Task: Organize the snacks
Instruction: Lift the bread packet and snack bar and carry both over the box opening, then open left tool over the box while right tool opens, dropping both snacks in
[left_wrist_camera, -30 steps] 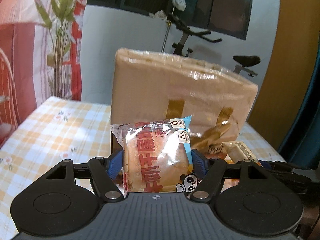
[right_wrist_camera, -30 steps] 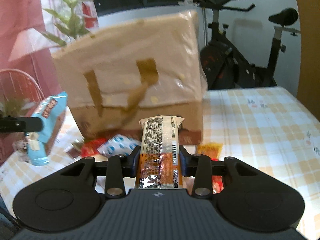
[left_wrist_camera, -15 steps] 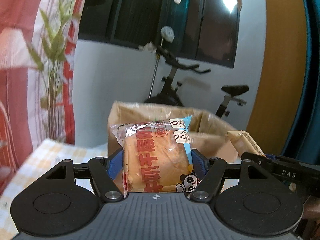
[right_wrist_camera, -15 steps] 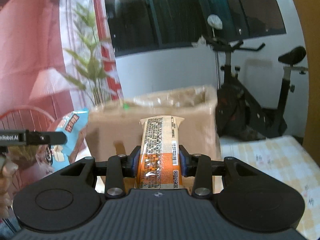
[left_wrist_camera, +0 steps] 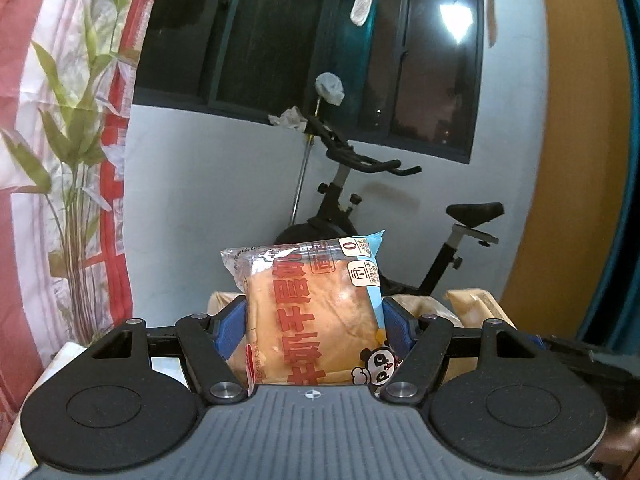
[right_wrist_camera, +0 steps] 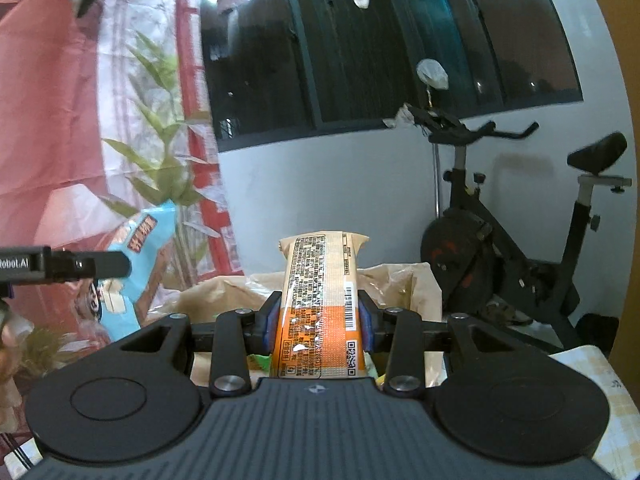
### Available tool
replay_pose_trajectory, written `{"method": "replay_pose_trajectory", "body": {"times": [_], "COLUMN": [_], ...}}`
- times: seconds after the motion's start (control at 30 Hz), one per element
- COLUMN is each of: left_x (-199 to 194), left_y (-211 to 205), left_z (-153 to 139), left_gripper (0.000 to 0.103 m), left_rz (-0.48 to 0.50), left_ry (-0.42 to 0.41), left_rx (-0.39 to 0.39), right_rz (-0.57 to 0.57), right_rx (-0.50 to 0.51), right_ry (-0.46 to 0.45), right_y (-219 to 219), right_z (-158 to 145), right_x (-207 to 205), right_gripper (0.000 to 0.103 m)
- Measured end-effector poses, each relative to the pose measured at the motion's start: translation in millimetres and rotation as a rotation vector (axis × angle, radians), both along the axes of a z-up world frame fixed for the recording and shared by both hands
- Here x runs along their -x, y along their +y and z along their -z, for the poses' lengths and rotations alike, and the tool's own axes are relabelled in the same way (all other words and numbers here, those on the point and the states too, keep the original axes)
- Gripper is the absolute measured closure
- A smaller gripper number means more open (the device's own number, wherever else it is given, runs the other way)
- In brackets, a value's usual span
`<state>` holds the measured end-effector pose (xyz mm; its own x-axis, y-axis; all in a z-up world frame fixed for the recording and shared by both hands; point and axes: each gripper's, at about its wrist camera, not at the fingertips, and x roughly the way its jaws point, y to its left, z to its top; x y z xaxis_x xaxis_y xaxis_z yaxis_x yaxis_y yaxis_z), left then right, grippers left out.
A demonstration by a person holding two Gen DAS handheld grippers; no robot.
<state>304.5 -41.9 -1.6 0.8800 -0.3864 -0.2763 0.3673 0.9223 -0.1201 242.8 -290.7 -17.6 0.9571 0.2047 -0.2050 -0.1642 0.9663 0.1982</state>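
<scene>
My left gripper (left_wrist_camera: 310, 320) is shut on a bread packet (left_wrist_camera: 310, 312) with red print and a panda, held upright above the brown paper bag (left_wrist_camera: 424, 304), whose rim shows just behind it. My right gripper (right_wrist_camera: 318, 322) is shut on a long orange and tan snack bar (right_wrist_camera: 320, 304), held upright over the open top of the same bag (right_wrist_camera: 396, 284). The bread packet (right_wrist_camera: 136, 268) and the left gripper also show at the left of the right wrist view. The snack bar (left_wrist_camera: 476, 306) shows at the right of the left wrist view.
An exercise bike (right_wrist_camera: 520, 240) stands behind the table against the white wall. A plant (left_wrist_camera: 68, 200) and a red curtain (left_wrist_camera: 24, 160) are at the left. A checked tablecloth (right_wrist_camera: 588, 364) shows at the right. Some snacks (right_wrist_camera: 260, 360) lie inside the bag.
Both grippers have risen with their snacks. The bag has dropped from filling the view to showing only its open top below the fingers.
</scene>
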Motion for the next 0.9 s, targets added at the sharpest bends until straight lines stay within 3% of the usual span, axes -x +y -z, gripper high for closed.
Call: {"method": "replay_pose_trajectory", "body": {"times": [0.13,0.37,0.5,0.63,0.7,0.9], "left_x": [-29.5,-64.4,-70.4,-74.7,-72.8,-55.7], "left_y": [-9.1,-30.2,-34.2,-31.4,-28.1,-18.0], "left_z": [-0.3,11.8,18.5,17.2,13.9,7.3], "left_gripper": [0.03,0.03,0.028,0.019,0.019,0.019], "left_rz": [-0.026,-0.072,-0.046,-0.054,-0.055,-0.056], "left_ry": [0.014,0.033,0.063,0.054,0.056,0.064], "left_rx": [-0.063,-0.245,-0.224,-0.21,-0.188,-0.146], "right_rz": [0.018,0.02,0.018,0.019,0.021,0.01], "right_rx": [-0.006,0.017,0.028,0.043,0.043,0.062], "right_ry": [0.031,0.073,0.092,0.103,0.103,0.086], "right_y": [-5.1,0.3,3.8,6.0,6.4,8.1], "right_z": [4.4,14.7,20.7,23.8,22.8,13.1], "right_x": [-25.1,-52.4,-58.6,-60.7,-59.3,-48.2], "right_gripper": [0.063,0.063,0.063,0.06,0.055,0.053]}}
